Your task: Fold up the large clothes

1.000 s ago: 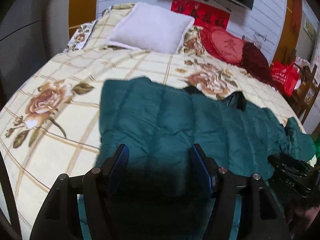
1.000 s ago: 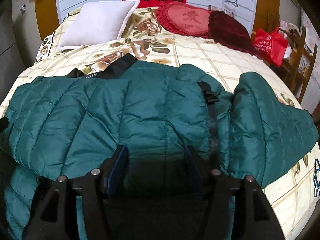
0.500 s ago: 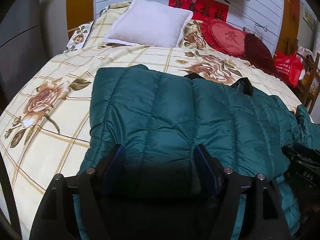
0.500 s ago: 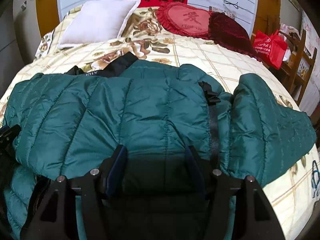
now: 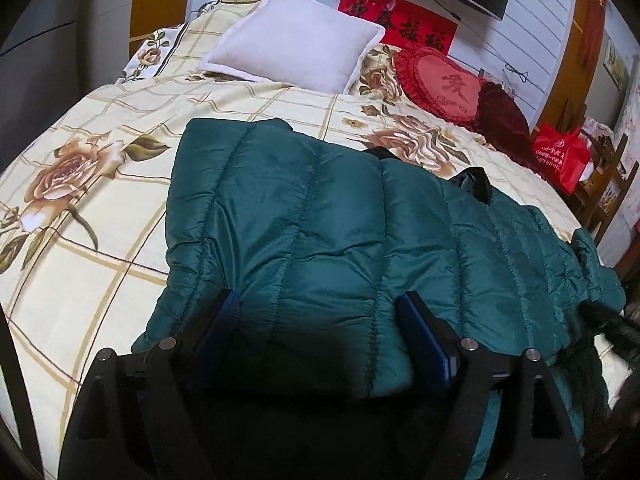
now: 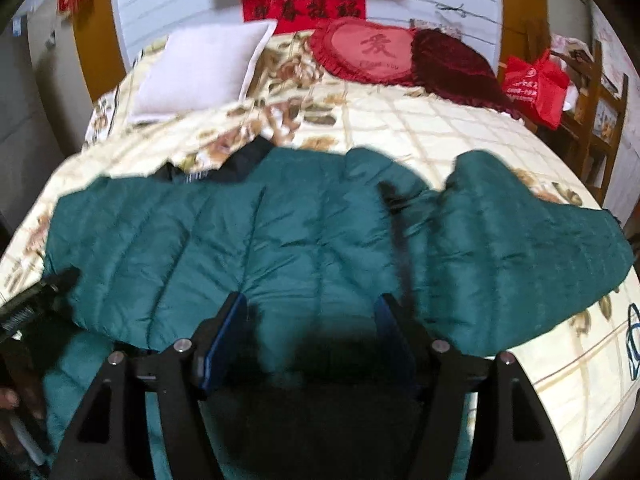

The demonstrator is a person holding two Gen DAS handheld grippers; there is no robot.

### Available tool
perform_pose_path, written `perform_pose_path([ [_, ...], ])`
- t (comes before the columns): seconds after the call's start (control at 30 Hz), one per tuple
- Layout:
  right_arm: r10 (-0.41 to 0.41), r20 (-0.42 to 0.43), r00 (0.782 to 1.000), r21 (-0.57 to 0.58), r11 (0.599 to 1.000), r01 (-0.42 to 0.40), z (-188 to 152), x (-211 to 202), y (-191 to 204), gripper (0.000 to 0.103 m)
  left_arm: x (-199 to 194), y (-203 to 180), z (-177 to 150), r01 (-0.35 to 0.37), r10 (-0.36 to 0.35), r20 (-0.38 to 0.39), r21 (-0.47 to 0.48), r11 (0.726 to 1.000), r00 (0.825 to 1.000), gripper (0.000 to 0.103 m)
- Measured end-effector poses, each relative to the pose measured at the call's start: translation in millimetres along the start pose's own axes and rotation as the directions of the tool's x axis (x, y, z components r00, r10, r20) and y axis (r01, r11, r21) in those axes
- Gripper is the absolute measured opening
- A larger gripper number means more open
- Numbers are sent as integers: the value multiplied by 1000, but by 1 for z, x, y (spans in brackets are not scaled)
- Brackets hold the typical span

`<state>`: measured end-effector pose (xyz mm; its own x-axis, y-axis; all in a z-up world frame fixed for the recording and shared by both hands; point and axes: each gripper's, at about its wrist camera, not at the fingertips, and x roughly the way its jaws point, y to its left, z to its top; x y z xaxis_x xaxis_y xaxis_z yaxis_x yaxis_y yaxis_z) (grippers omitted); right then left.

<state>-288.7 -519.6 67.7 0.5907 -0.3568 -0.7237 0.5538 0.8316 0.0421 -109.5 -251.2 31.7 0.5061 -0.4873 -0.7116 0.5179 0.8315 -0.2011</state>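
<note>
Green quilted jacket (image 5: 320, 220) lies spread across the near half of the floral bedspread (image 5: 80, 240), its padded shell glossy, stitched in long channels, puffy and lightly creased. Jacket's left edge is a straight folded line with bare bedspread open beside it; its far edge stops short of the white pillow (image 5: 296, 56), leaving a wide clear band of checked, rose-printed cloth between them. One sleeve (image 6: 520, 248) lies out to the right of the jacket body, with open bedspread beyond it toward the bed's right edge. A dark collar lining (image 6: 240, 160) shows at the jacket's far edge. Red heart cushion (image 6: 368, 52), frilled, sits beyond the jacket beside the pillow, a dark red cushion (image 6: 452, 60) touching it. Red bag (image 6: 536, 84) stands off the bed, right of the cushions. Left gripper (image 5: 320, 320) stands over the jacket's near hem, jaws spread wide and lately widening, fabric beneath but not pinched. Right gripper (image 6: 312, 320) likewise over the hem, jaws apart and just been opening, nothing clamped; that view is blurred
</note>
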Motion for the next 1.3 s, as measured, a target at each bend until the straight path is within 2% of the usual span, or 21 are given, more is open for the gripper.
perform_pose_path([
  [0.17,-106,27,994,-24,994,106,14,-14,-30,75,0,-1,0,-1,1,0,0,1000,1000,77],
  [0.4,-154,26,988,24,988,154,17,-23,-64,75,0,-1,0,-1,1,0,0,1000,1000,77],
  [0.8,-107,26,994,30,994,106,12,-18,-53,76,1,-2,0,-6,6,-2,3,1000,1000,77],
  [1.17,-121,4,993,25,992,120,10,-9,-52,76,1,-3,0,-10,10,-2,4,1000,1000,77],
  [1.3,-89,2,996,47,995,89,7,-9,-50,76,1,-3,0,-13,13,-3,5,1000,1000,77],
])
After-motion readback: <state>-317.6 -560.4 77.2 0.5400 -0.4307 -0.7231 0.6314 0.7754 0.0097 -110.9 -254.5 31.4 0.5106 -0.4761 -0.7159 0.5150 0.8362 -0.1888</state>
